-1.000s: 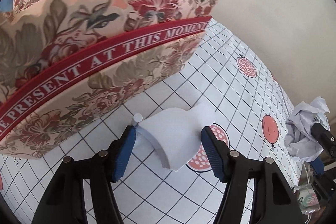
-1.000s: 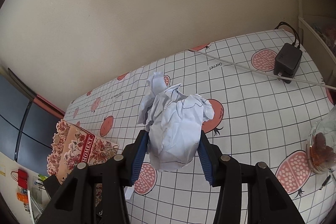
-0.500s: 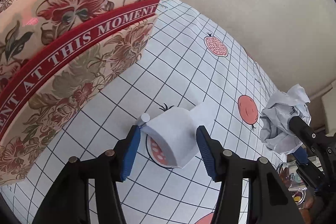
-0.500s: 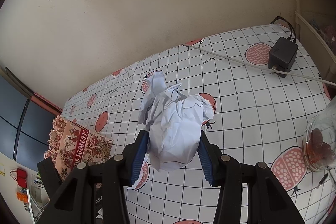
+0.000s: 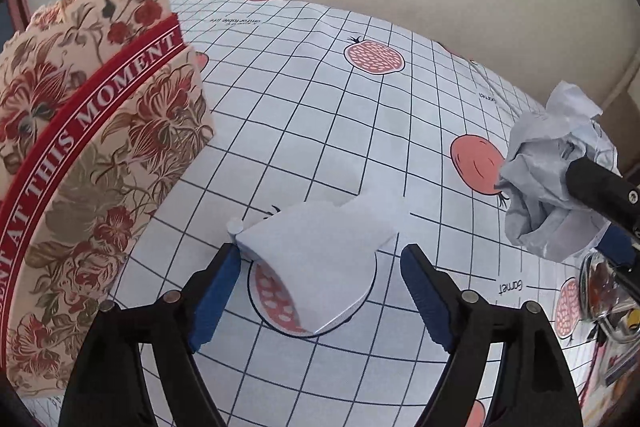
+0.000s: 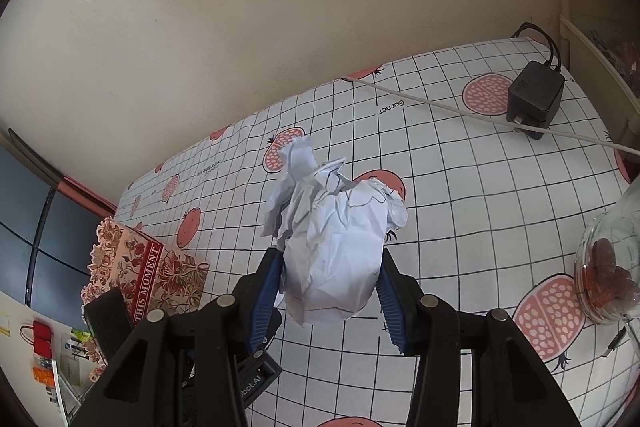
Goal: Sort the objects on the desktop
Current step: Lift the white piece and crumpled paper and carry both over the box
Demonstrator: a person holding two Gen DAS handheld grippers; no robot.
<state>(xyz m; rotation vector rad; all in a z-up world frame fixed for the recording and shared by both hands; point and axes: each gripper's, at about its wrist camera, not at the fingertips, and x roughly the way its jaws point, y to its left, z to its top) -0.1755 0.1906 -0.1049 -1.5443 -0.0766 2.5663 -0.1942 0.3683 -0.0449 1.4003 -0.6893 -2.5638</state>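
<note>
A white fan-shaped object with a small round peg lies on the checked tablecloth, over a pomegranate print. My left gripper straddles it and its jaws are opening. The left pad still sits by the peg; the right pad stands clear of the object. In the right wrist view my right gripper is shut on a crumpled white paper ball, held above the table. The same paper ball shows at the right of the left wrist view.
A floral cardboard box with a red band stands at the left, close to the left gripper; the right wrist view shows this box too. A black charger with a white cable lies far right. A glass jar sits at the right edge.
The left jaws have spread away from the white object, which stays on the table. The left view has rolled and slid away from the floral box. The right gripper keeps holding the paper ball.
</note>
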